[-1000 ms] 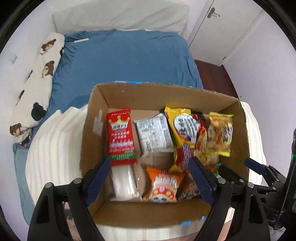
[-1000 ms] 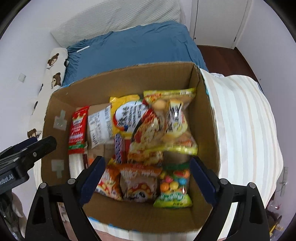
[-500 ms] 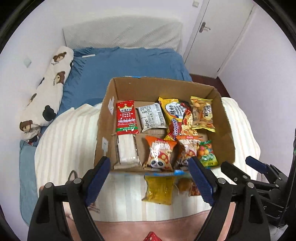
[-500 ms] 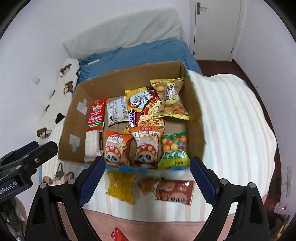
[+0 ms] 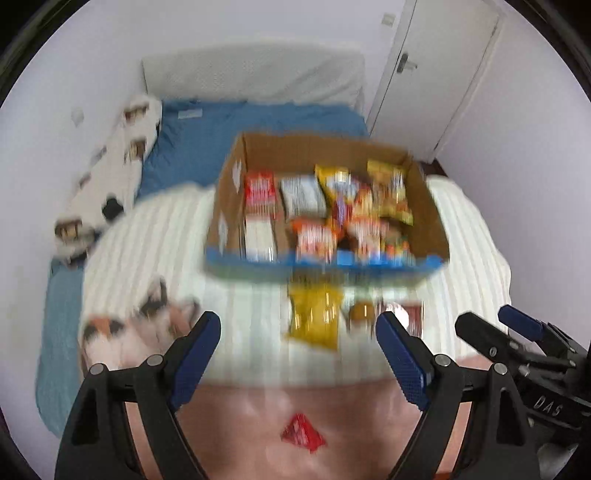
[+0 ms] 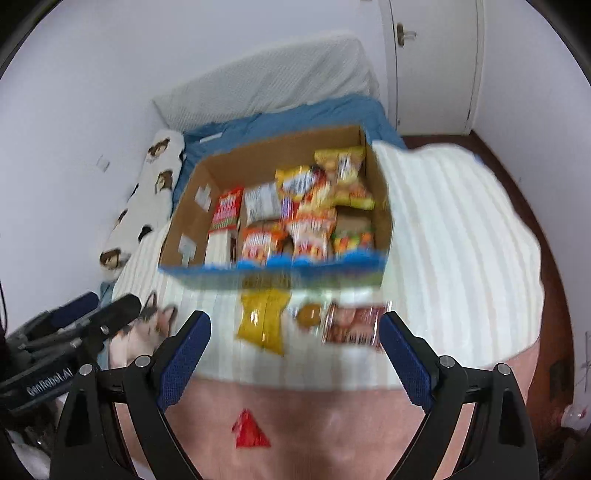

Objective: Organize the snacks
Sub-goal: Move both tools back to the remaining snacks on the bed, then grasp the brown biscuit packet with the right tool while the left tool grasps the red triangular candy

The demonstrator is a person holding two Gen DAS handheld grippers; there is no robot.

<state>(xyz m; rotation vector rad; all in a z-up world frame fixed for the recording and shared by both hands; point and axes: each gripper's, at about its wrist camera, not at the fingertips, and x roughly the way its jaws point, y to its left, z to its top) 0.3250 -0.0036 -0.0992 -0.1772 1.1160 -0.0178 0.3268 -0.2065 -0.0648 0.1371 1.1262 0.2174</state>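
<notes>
Two claws, left (image 5: 297, 334) and right (image 6: 293, 332), wide open, empty; yellow packet (image 6: 263, 320) near bed's foot edge: light, crinkly, pinch its seam.

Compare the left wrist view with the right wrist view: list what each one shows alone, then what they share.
Left wrist only: the right gripper at its right edge, open; a light switch above the door.

Right wrist only: the left gripper at its left edge; dark wooden floor beside the bed.

Both: the cardboard box of snacks, the yellow packet and brown packet outside it on the striped blanket, the red wrapper, the bear-print pillow.
</notes>
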